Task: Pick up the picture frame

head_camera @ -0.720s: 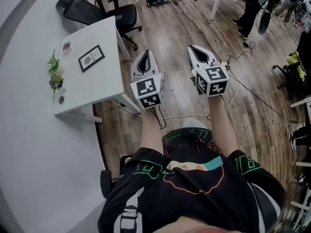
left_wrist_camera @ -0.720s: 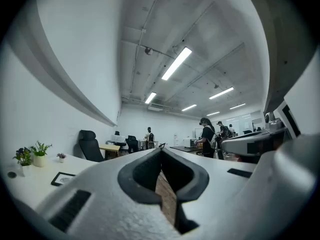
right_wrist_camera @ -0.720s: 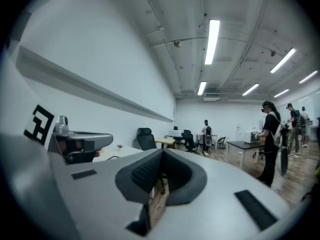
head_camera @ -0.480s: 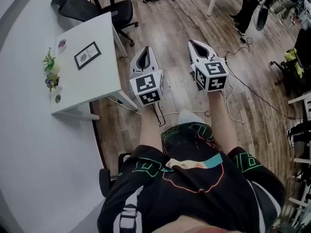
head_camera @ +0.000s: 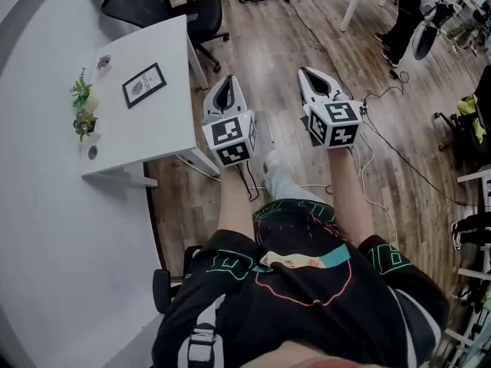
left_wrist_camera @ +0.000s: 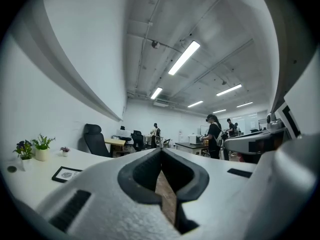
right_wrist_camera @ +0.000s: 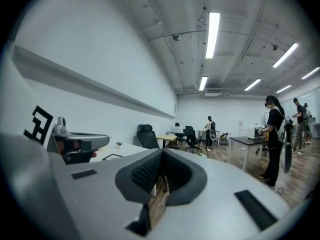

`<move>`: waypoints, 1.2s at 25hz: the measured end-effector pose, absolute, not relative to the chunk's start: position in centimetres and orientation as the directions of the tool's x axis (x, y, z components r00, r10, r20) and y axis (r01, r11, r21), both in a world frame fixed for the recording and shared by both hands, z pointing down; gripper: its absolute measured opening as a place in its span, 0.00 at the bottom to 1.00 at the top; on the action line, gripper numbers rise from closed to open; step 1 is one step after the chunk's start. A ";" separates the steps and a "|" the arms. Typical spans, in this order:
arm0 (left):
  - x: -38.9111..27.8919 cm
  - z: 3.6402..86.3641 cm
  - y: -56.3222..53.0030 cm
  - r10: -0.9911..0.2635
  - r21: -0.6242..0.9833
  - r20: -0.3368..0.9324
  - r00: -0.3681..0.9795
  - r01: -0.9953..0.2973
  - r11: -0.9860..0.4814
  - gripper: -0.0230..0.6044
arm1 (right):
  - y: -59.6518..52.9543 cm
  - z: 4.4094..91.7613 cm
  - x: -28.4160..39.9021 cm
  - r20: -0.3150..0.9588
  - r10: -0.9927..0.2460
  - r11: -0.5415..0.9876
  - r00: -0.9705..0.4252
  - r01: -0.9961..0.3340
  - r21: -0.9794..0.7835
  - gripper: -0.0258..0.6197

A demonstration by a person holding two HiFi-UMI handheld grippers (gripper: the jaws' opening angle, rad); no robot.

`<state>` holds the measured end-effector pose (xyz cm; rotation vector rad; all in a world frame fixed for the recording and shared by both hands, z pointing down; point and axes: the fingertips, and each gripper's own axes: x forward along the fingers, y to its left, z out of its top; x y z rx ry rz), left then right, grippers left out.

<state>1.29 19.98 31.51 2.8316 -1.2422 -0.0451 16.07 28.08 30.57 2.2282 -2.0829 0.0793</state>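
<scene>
A black picture frame [head_camera: 144, 85] with a white print lies flat on the white table [head_camera: 153, 129] at the left of the head view. It also shows small at the left of the left gripper view, as the frame [left_wrist_camera: 66, 174]. My left gripper [head_camera: 225, 89] hangs over the wood floor just right of the table's edge, jaws shut and empty. My right gripper [head_camera: 310, 76] is level beside it, further right, also shut with nothing in it. Both are well short of the frame.
Small potted plants [head_camera: 83, 106] stand along the table's left side by the wall. A black office chair [head_camera: 165, 10] sits behind the table. Cables [head_camera: 383, 140] trail over the floor at right. A person [head_camera: 410, 10] stands at the far right.
The view has shifted slightly; table and frame sit a little further right and lower in the picture. Both grippers stay shut, side by side, in much the same place.
</scene>
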 end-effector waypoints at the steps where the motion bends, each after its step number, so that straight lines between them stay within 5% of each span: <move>1: 1.4 31.7 19.4 -0.738 0.059 -0.002 0.674 -0.737 -0.673 0.05 | 27.5 30.8 16.3 0.104 -0.992 -0.064 0.067 -0.998 0.029 0.05; 30: 13.4 37.8 -4.6 -0.764 0.007 0.220 0.607 -0.784 -0.621 0.05 | 2.3 37.5 30.1 0.196 -0.981 -0.029 -0.008 -0.982 -0.186 0.05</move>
